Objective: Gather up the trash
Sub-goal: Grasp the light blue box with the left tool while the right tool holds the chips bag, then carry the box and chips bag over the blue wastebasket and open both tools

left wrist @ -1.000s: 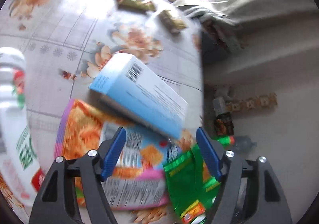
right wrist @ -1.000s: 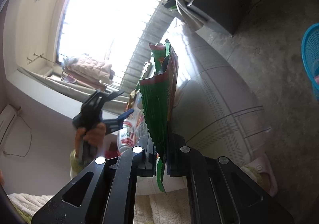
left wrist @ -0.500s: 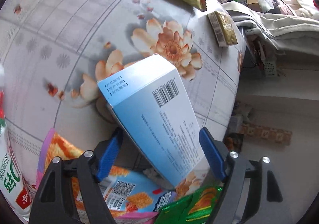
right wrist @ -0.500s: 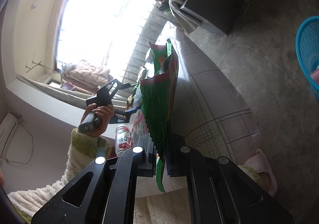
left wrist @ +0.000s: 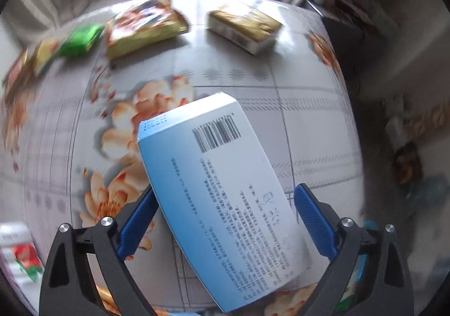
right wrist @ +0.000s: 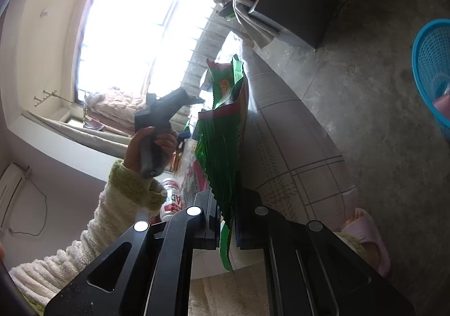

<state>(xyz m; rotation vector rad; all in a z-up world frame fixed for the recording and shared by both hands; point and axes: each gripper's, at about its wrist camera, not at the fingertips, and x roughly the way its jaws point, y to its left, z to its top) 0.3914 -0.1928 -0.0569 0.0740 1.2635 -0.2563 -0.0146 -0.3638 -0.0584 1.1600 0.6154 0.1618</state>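
Observation:
In the left wrist view a blue and white carton (left wrist: 222,189) with a barcode lies between the blue pads of my left gripper (left wrist: 225,220). The jaws stand wide on either side of it; I cannot tell whether the pads touch it. The carton rests on the flowered tablecloth (left wrist: 303,108). My right gripper (right wrist: 226,220) is shut on a green snack wrapper (right wrist: 225,133) and holds it up beside the table. The left gripper (right wrist: 168,108) and its hand also show in the right wrist view.
Several snack packets lie at the table's far side: a yellow one (left wrist: 143,29), a green one (left wrist: 78,40) and a gold block (left wrist: 244,26). A red and white bottle (left wrist: 17,248) stands near left. A blue mesh basket (right wrist: 433,74) stands on the concrete floor.
My left gripper has moved forward over the table so that its jaws now straddle the blue carton; the orange and green wrappers have left its view. My right gripper still holds the green wrapper.

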